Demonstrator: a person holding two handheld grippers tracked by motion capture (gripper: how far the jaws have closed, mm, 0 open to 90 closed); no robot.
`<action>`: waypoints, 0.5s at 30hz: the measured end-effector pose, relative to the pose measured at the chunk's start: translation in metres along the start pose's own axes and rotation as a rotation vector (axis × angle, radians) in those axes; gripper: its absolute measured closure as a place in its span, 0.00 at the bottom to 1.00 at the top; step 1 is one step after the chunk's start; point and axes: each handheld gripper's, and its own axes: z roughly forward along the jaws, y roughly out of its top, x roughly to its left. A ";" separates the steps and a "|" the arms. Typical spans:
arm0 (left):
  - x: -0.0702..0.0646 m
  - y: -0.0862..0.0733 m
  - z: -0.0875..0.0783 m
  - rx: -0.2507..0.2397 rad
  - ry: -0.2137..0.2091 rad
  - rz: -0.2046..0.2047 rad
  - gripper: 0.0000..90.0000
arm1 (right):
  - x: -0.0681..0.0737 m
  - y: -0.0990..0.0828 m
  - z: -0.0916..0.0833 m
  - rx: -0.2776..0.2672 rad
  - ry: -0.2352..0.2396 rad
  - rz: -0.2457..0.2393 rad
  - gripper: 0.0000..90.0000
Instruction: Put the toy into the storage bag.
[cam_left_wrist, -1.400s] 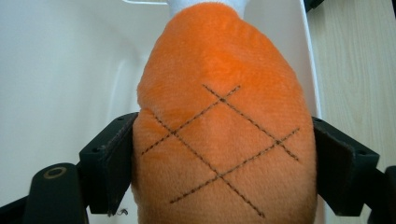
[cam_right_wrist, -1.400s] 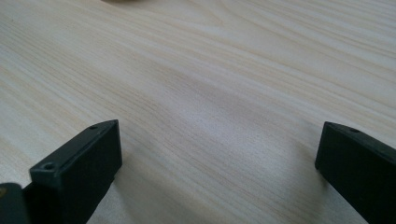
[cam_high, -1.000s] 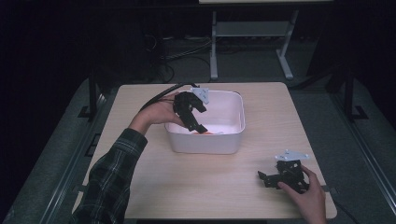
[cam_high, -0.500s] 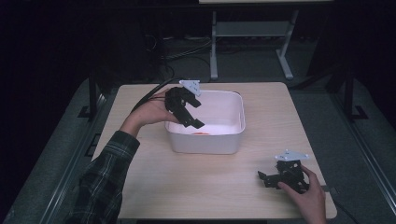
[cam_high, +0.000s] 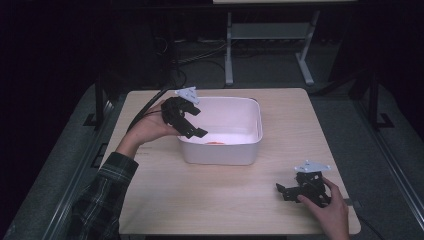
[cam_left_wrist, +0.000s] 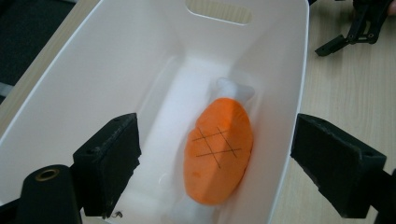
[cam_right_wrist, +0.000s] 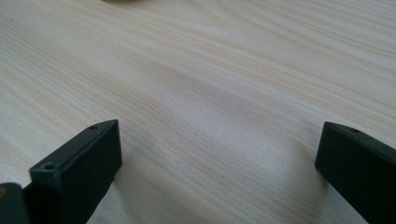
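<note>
Right gripper (cam_high: 289, 191): it rested on the near right part of the table (cam_high: 215, 200), held in the person's right hand (cam_high: 327, 212), well apart from the tub. Its jaws stood wide apart with nothing between them; in the right gripper view (cam_right_wrist: 217, 163) only bare pale wood grain lay in the gap.

Table: light wood, carrying the tub toward its far middle.

Sleeve (cam_high: 97, 200): dark plaid, coming in from the near left corner and leading up to the left hand (cam_high: 150, 127).

Left gripper (cam_high: 192, 127): it hung over the left end of the tub, tilted down toward the inside, jaws spread and gripping nothing. In the left gripper view (cam_left_wrist: 215, 163) one jaw stood over the tub's interior and the other over the rim on the table side, with the toy in the gap below, untouched.

Tub (cam_high: 250, 150): white plastic, rectangular with rounded corners, and a handle slot (cam_left_wrist: 219, 11) cut in its far end wall.

Contents of the tub: one orange plush toy (cam_left_wrist: 219, 149) lay on the floor of the tub (cam_left_wrist: 93, 70), lengthwise, close to the wall on the table side. It had a crossed-line pattern stitched on its top and white ends showing at both tips. From the high view it showed as a small orange streak (cam_high: 216, 142) on the tub's bottom.

Floor beyond: dark, with a grey metal stand (cam_high: 265, 35) past the far table edge.
</note>
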 end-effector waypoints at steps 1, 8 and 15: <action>-0.001 -0.003 -0.001 -0.008 0.005 0.001 0.17 | 0.000 0.000 0.000 0.000 0.000 0.001 0.00; -0.011 -0.020 -0.006 -0.038 0.055 -0.049 0.17 | 0.000 0.000 0.000 0.000 0.000 0.000 0.00; -0.021 -0.042 -0.014 -0.076 0.094 -0.090 0.17 | 0.000 0.000 0.000 0.001 0.001 0.001 0.00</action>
